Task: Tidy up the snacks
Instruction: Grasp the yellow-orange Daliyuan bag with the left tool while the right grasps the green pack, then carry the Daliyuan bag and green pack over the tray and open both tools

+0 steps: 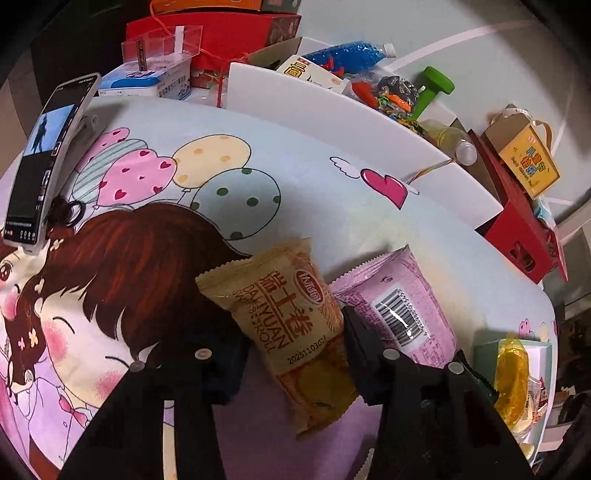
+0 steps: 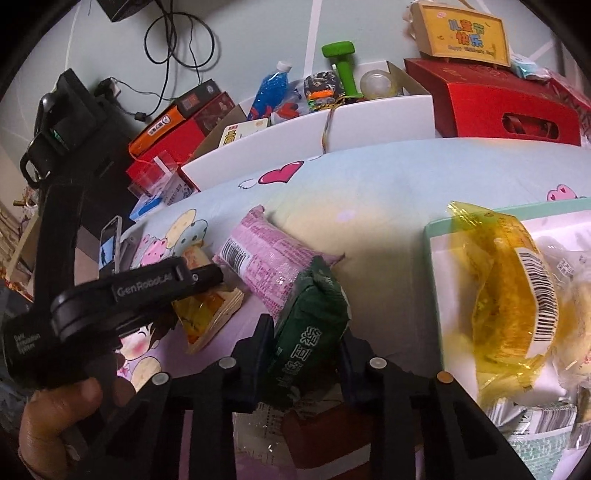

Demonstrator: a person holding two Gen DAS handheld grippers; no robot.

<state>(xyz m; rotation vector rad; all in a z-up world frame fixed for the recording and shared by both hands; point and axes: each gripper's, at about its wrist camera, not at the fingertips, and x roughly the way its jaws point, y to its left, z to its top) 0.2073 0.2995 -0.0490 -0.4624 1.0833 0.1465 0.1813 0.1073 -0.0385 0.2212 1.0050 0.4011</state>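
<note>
On the cartoon-printed cloth, seen from the left wrist, a tan snack packet lies between the two black fingers of the left gripper. The jaws stand fairly wide on either side of it; whether the pads touch the wrapper I cannot tell. Just beside it on the right lies a pink packet, barcode up. A phone leans upright at the left edge of the cloth, and a white board runs along the far edge with a blue bottle, a green dumbbell and red boxes behind it. At the right edge sits a pale green tray with a yellow-wrapped snack in it.

From the right wrist, the right gripper is closed onto a dark green packet — it stands tilted between the fingers, squeezed at its middle. The pink packet lies just behind it, touching. To the left a hand grips the handle of the left gripper, which hangs over the tan packet. The tray on the right holds the yellow-wrapped snack and other wrapped snacks.
</note>
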